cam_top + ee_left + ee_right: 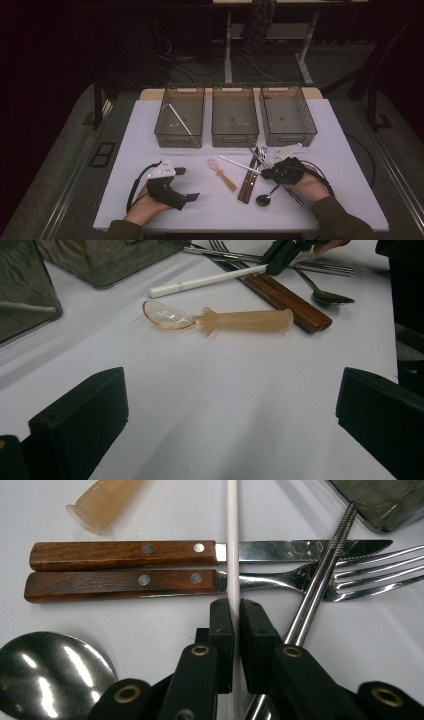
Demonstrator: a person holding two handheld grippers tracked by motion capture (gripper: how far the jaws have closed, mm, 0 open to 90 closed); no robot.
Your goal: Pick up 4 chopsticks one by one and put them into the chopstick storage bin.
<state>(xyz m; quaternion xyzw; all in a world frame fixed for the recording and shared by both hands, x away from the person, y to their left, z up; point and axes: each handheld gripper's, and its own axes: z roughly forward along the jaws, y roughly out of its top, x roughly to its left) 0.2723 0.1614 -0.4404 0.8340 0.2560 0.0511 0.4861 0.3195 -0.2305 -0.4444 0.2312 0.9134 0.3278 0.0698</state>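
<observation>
Three bins (235, 122), two white chopsticks (239, 164), one knife (150, 550), one fork (150, 582), two spoons (264, 199)

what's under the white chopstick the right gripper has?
The white chopstick, clamped in the right gripper, crosses over the knife and fork where handles meet metal. Those short crossed stretches are hidden; white table lies around them.

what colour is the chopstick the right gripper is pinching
White. The chopstick shows best in the right gripper view, clamped by the right gripper.
</observation>
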